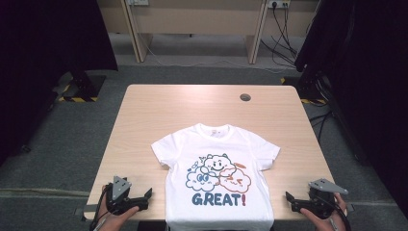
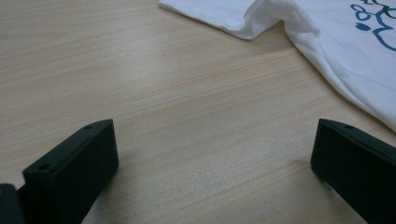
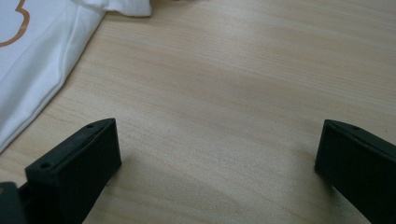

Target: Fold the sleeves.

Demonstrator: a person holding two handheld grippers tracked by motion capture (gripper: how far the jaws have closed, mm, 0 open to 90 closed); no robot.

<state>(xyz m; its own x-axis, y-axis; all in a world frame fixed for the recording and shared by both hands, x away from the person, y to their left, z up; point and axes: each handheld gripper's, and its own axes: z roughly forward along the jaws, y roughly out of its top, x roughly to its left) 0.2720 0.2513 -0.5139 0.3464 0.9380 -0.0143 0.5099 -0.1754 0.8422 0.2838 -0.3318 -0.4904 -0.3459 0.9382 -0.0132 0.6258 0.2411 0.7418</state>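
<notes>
Now a white T-shirt (image 1: 219,159) is spread flat on the bench (image 1: 159,108).
Both the left claw (image 1: 148,198) and the right claw (image 1: 290,202) are held wide open, empty.

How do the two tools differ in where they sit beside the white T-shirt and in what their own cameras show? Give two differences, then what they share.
1. The left tool rests by the T-shirt's left hem; the right tool rests by its right hem.
2. The left tool's camera shows blue print on the shirt; the right tool's camera shows an orange line.

Shared: both are black, open, hold nothing and rest low over the table, apart from the shirt.
</notes>
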